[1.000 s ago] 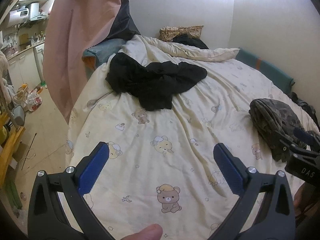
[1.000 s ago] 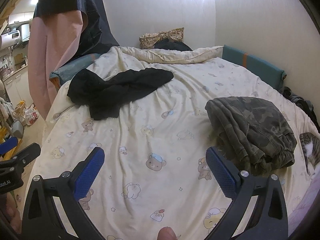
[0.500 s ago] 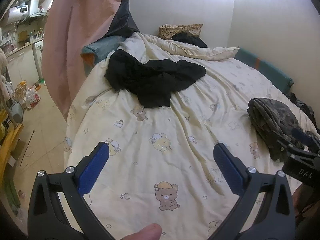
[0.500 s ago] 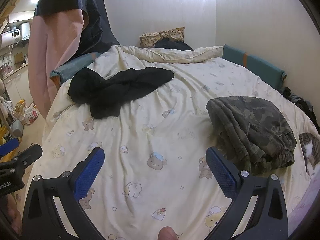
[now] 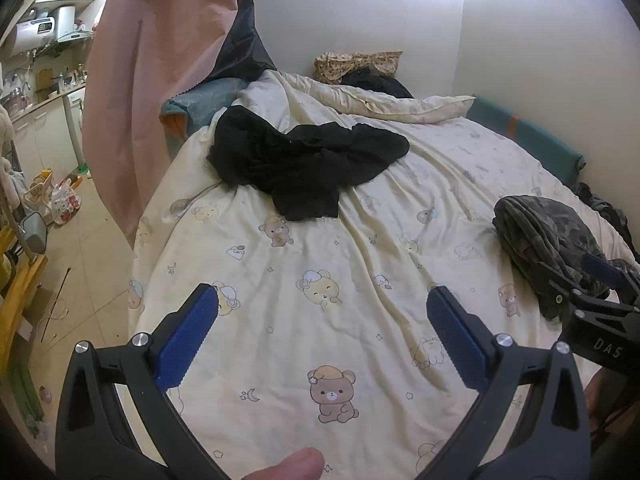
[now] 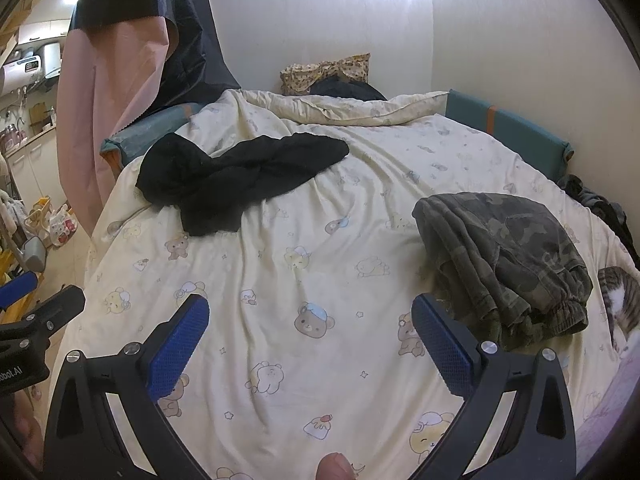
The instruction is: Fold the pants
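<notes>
Black pants (image 5: 308, 160) (image 6: 236, 174) lie crumpled on the far left part of the cream bear-print bedspread (image 5: 352, 264) (image 6: 320, 256). A folded camouflage garment (image 5: 548, 236) (image 6: 500, 252) rests on the right side of the bed. My left gripper (image 5: 320, 312) hovers open over the near part of the bed, well short of the black pants, nothing between its blue pads. My right gripper (image 6: 310, 322) is open too, with its right finger (image 6: 440, 344) just in front of the camouflage garment. Each gripper shows at the edge of the other's view.
A pink and dark curtain (image 5: 160, 80) hangs at the bed's left side. Pillows (image 5: 356, 64) and a rolled duvet edge lie at the head. A cat (image 6: 620, 304) sits at the right edge of the bed. Cluttered kitchen floor (image 5: 60, 208) lies to the left.
Both grippers have drifted slightly forward over the bed, so the black pants appear a little nearer. Both stay open and hold nothing.
</notes>
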Demonstrator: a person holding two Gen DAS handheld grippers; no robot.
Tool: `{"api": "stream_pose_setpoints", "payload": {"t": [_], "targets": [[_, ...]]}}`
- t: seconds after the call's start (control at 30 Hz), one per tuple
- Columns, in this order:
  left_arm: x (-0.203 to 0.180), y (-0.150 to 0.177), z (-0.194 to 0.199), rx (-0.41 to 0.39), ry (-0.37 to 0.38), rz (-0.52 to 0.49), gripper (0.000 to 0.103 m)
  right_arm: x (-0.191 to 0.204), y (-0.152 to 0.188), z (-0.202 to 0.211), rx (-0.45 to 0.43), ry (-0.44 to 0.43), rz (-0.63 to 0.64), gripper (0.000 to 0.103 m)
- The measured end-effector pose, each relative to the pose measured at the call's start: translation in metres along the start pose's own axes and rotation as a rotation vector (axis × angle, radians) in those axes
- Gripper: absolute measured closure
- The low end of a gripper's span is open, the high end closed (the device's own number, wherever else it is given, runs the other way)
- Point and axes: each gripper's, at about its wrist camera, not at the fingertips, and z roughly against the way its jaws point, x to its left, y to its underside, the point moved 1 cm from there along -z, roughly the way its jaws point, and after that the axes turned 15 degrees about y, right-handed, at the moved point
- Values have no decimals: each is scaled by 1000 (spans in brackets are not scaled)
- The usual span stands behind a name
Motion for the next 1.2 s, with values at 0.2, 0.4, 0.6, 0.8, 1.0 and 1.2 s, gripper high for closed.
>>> {"api": "stream_pose_setpoints", "payload": {"t": [0.2, 0.4, 0.6, 0.8, 1.0, 1.2], "targets": [[0, 1, 0, 1, -2, 2, 0, 0, 0, 0, 0, -1, -1, 0], [0, 0, 0, -1, -1, 3, 0, 0, 0, 0, 1, -2, -2, 0], [1, 1, 0, 2, -1, 5, 0, 0, 0, 0, 1, -2, -2, 0], [1, 1, 0, 0, -3, 5, 0, 0, 0, 0, 2, -4, -6, 0], [2, 1, 0, 2, 0, 6, 0, 2, 1, 0, 3, -6, -5, 0], [1, 2, 0, 0, -2, 7, 0, 3, 1, 0, 3, -8, -11, 0]]}}
